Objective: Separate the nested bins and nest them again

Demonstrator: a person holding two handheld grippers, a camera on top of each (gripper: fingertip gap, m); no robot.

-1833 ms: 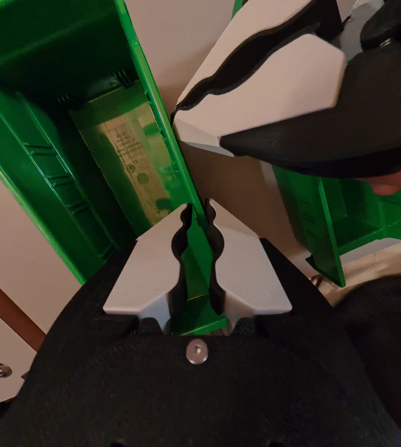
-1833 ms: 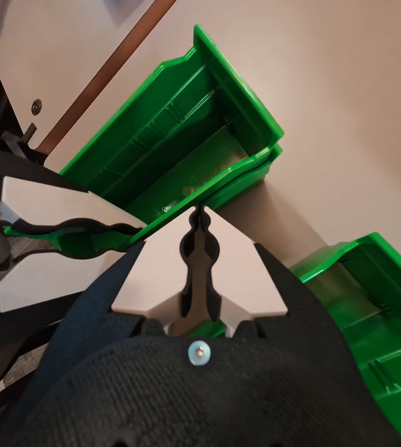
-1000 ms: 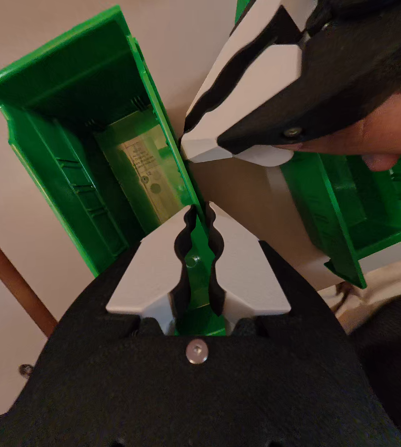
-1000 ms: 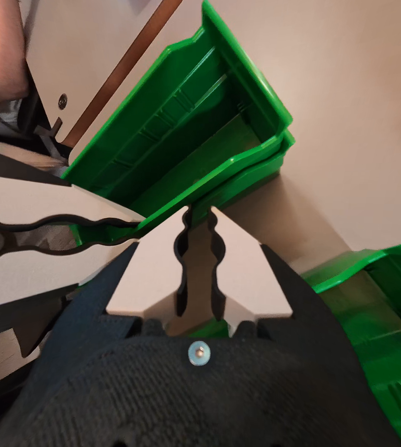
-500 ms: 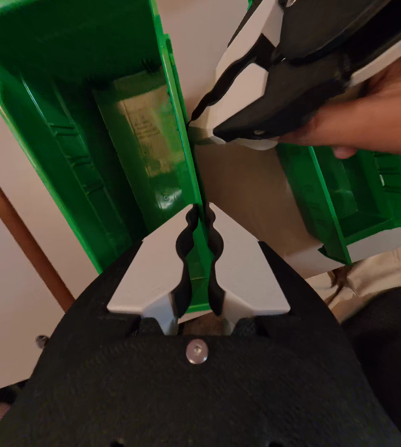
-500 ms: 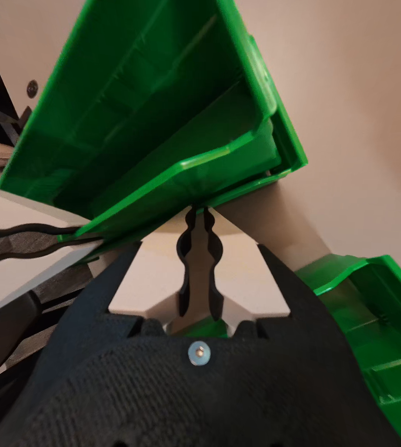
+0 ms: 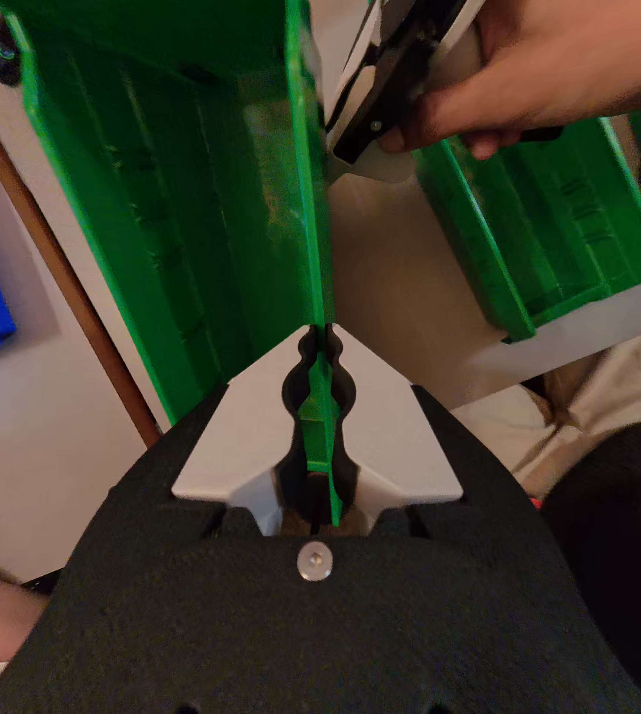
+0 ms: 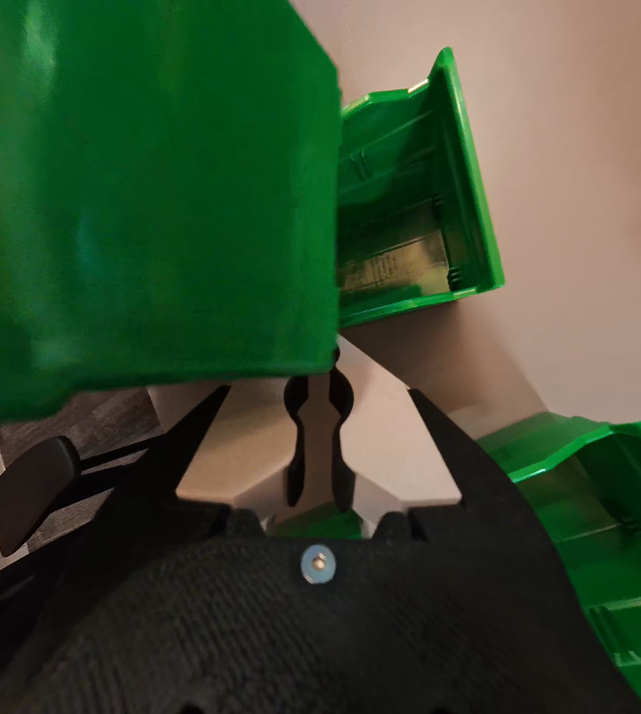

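Left wrist view: my left gripper [image 7: 321,332] pinches the lifted green bin [image 7: 180,201] by its side wall to pull it clear, while my right gripper [image 8: 317,380], slightly parted and empty, steadies the lower bin [image 8: 462,201] on the table [image 8: 581,135].

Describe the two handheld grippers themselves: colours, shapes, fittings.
Both look alike. The left gripper has two pale grey wedge-shaped fingers lined with wavy black pads, set in a rough-textured black body with a silver screw at its centre. The right gripper shows the same grey fingers, black pads, black body and a silver screw. No cables or sleeves show.
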